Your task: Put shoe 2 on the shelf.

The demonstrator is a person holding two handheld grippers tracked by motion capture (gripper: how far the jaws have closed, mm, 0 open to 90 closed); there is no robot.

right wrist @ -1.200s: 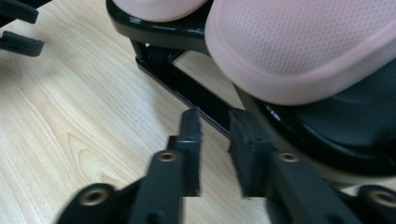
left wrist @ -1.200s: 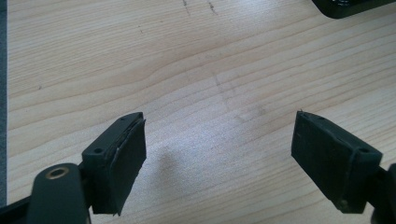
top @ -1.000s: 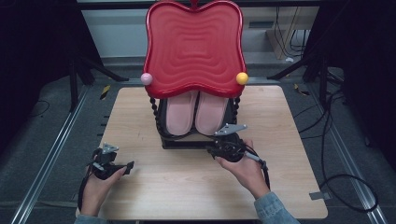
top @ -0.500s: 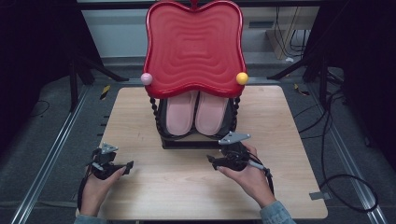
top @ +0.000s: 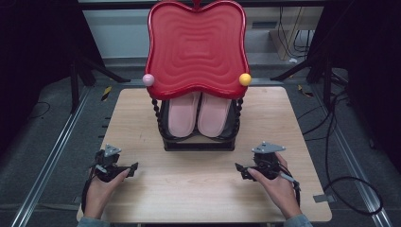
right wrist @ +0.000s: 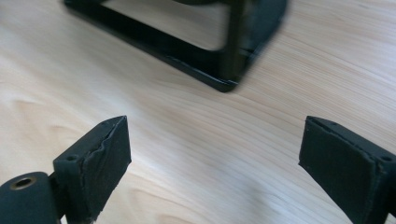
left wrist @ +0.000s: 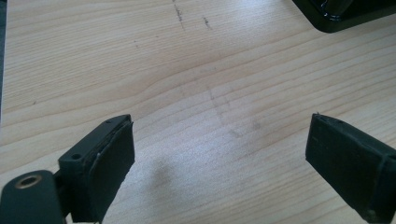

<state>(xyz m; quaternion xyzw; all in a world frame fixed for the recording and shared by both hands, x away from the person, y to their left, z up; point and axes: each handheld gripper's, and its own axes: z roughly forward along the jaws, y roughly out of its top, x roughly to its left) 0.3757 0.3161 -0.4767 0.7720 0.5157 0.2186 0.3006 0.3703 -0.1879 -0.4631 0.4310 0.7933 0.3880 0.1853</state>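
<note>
A black rack (top: pixel 198 142) stands at the middle of the wooden table (top: pixel 198 189), with a red apple-shaped tray (top: pixel 196 47) on top. A pair of pink slippers (top: pixel 183 113) lies on its lower shelf. My left gripper (top: pixel 128 169) rests at the front left, pointing right. Its jaws (left wrist: pixel 219 126) have just been opening and stand wide over bare wood. My right gripper (top: pixel 240 170) sits at the front right, pointing left, apart from the rack. Its jaws (right wrist: pixel 215 123) have just been opening too, and nothing is between them. The rack's base (right wrist: pixel 205 70) lies ahead of them.
A pink ball (top: pixel 148 79) and a yellow ball (top: pixel 245 79) cap the rack's side posts. A corner of the rack base (left wrist: pixel 336 18) shows in the left gripper view. Cables (top: pixel 340 142) trail on the floor to the right, and metal rails (top: pixel 56 151) run along the left.
My right gripper has drawn away from the rack's front, to the right and toward the near edge, and its jaws have widened. The left hand has stayed in place.
</note>
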